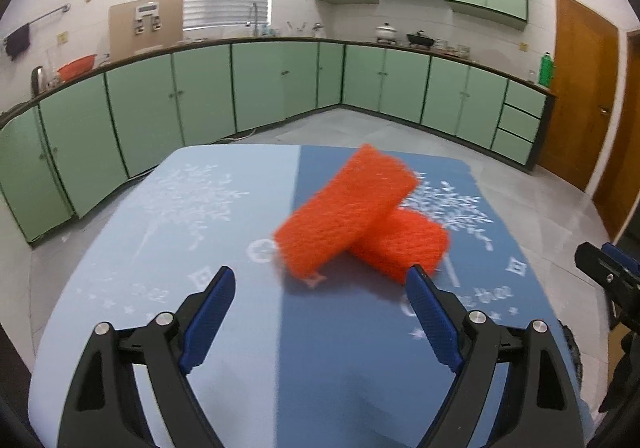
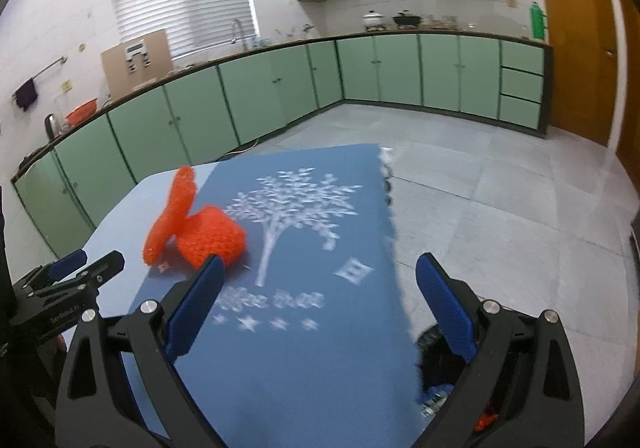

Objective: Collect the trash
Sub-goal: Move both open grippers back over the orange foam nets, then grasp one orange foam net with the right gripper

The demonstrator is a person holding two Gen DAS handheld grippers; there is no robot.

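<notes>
Two orange foam-net sleeves lie crossed on the blue tablecloth. The upper sleeve leans tilted on the lower sleeve. My left gripper hovers just short of them, open, nothing between its blue pads. In the right wrist view the same sleeves, the upper sleeve and the lower sleeve, sit at left, beyond my right gripper's left fingertip. My right gripper is open over the tree print, holding nothing. The left gripper shows at the left edge there.
The table's right edge drops to a grey tiled floor. A dark bin or bag with bits inside sits below that edge, behind my right finger. Green cabinets line the walls; a wooden door stands at right.
</notes>
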